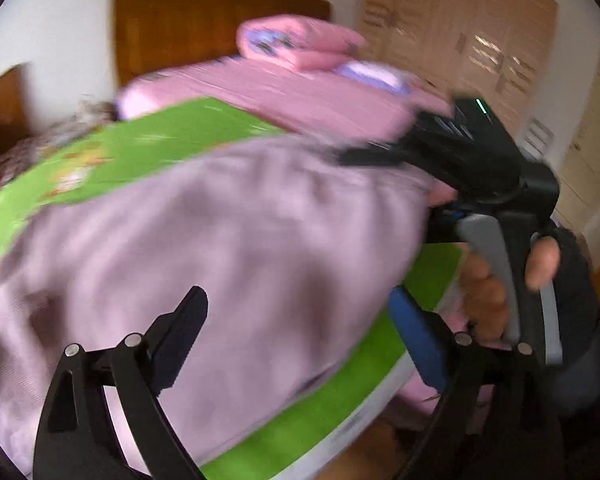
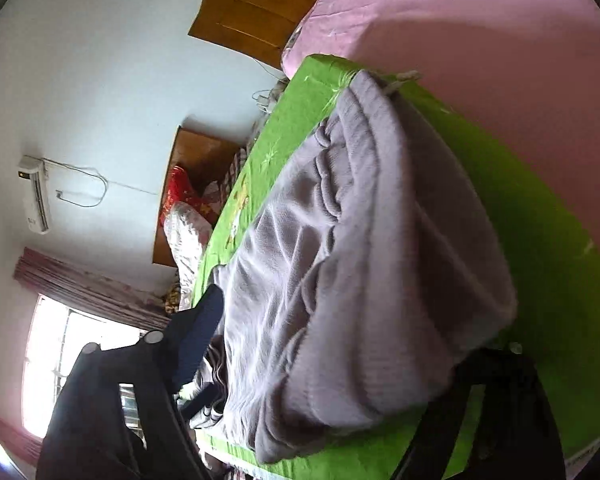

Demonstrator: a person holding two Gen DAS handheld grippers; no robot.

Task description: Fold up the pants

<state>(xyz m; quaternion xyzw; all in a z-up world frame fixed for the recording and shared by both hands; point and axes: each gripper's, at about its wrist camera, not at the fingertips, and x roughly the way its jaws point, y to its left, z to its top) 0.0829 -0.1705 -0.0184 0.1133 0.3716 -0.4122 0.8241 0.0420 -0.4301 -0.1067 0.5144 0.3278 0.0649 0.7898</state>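
Left claw (image 1: 300,332) apparently clear of pants (image 1: 220,232)

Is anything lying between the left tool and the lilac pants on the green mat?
Nothing visible. The left tool hangs open directly over the rumpled lilac fabric pants on the green mat; the right tool is at their far right edge.

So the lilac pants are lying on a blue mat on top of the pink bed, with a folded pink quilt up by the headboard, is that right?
Not quite: the mat is green, not blue, as both wrist views show. The rest holds: the lilac pants lie on it, on the pink bed, with the folded pink quilt by the headboard.
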